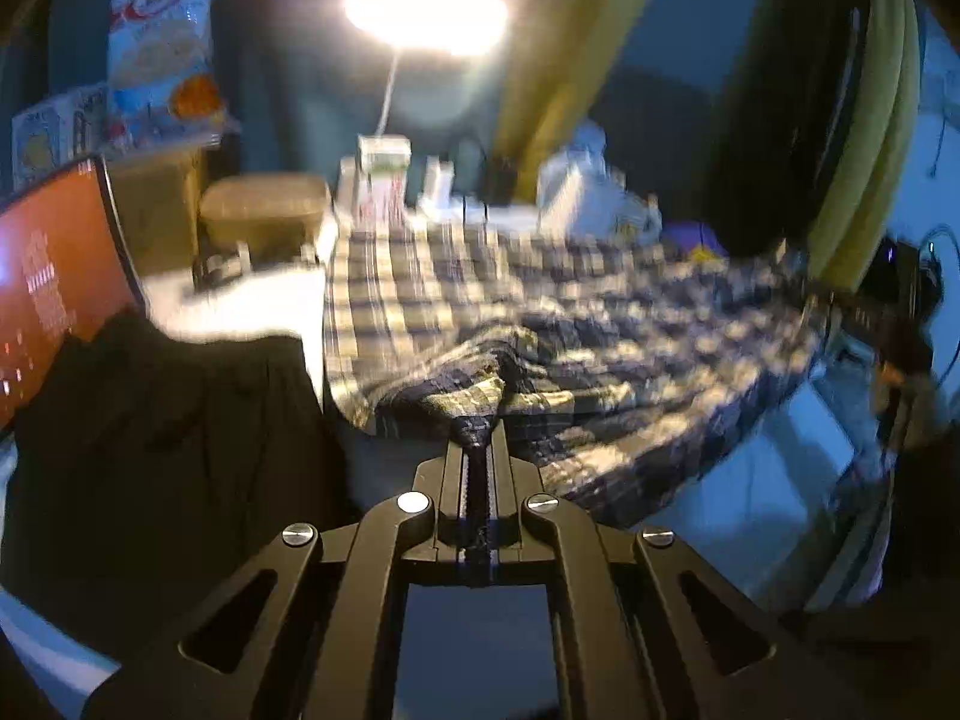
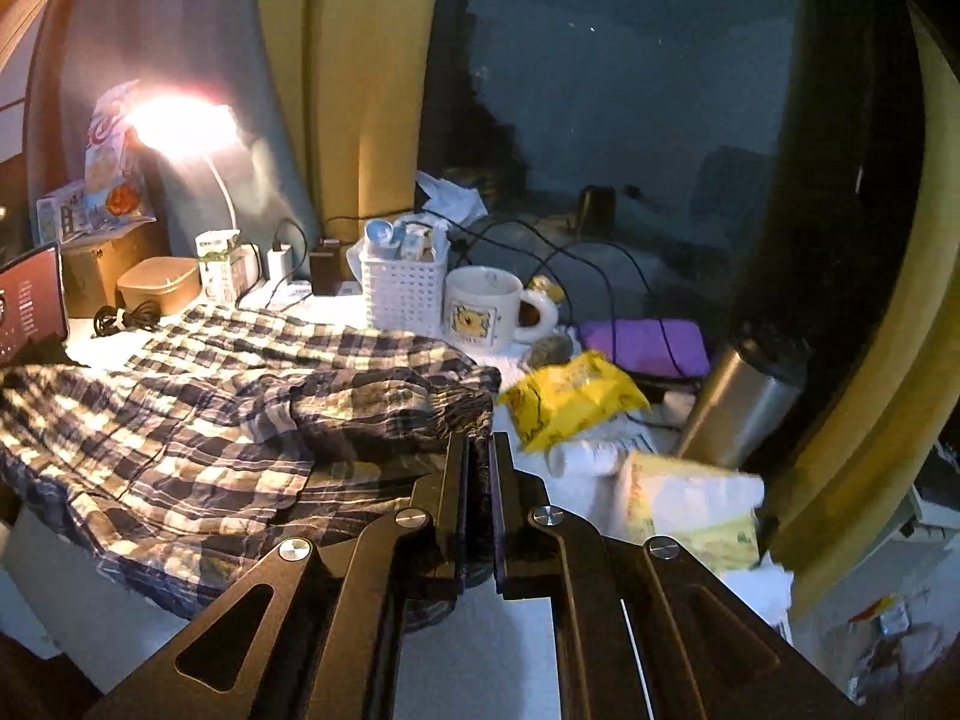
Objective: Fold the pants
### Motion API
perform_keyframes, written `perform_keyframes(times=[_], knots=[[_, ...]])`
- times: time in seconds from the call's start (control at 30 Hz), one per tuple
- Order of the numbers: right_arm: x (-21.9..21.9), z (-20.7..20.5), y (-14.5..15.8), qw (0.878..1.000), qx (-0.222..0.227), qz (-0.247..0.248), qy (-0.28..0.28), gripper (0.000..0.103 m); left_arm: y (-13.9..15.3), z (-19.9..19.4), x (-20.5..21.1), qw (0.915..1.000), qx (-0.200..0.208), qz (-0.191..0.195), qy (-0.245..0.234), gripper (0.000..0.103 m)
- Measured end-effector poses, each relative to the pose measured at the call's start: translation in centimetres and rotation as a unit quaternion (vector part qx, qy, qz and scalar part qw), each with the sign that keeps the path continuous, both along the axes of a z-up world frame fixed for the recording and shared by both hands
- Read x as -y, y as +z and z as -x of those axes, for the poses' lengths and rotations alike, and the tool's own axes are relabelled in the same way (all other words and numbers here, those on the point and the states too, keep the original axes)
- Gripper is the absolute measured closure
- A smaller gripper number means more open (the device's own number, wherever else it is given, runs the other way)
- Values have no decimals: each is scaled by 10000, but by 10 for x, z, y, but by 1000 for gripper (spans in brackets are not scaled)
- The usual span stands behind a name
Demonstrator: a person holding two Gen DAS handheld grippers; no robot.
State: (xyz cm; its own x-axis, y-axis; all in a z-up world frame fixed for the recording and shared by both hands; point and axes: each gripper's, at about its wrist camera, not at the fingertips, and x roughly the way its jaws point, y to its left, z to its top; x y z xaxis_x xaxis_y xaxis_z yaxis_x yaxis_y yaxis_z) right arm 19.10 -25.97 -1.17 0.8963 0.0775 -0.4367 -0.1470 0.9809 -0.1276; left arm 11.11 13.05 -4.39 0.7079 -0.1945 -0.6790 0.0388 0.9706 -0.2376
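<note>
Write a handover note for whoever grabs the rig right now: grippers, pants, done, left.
Left gripper: shut on a bunched edge of the plaid pants.
Right gripper: shut on another gathered edge of the pants.
Pants lie rumpled across the white desk, one part draped over the near edge; mug, white basket and yellow packet sit close on the right.
Done: both edges gripped. The left view is blurred, so how far the fold has got is unclear.
Left: lay flat, complete the folds, release.
</note>
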Motion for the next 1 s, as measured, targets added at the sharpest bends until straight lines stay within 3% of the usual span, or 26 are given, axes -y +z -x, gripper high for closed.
perform_keyframes(times=[0.1, 0.23, 0.37, 0.7, 1.0], knots=[[6, 2, -17, 9997, -234, 25, -73, 97, -36, 9, 8, 9981, -592, 163, -111, 100], [13, 1, -44, 9982, -565, -51, -186, 97, -64, 20, 23, 9943, -1003, 236, -260, 100], [18, 8, -62, 9966, -772, -34, -279, 97, -64, 28, 39, 9932, -1053, 162, -477, 100], [22, 45, -55, 9970, -690, 85, -330, 97, -66, 47, 38, 9905, -1192, 168, -660, 100], [28, 36, -99, 9925, -1042, -72, -639, 97, -82, 63, 24, 9879, -1473, 143, -464, 99]])
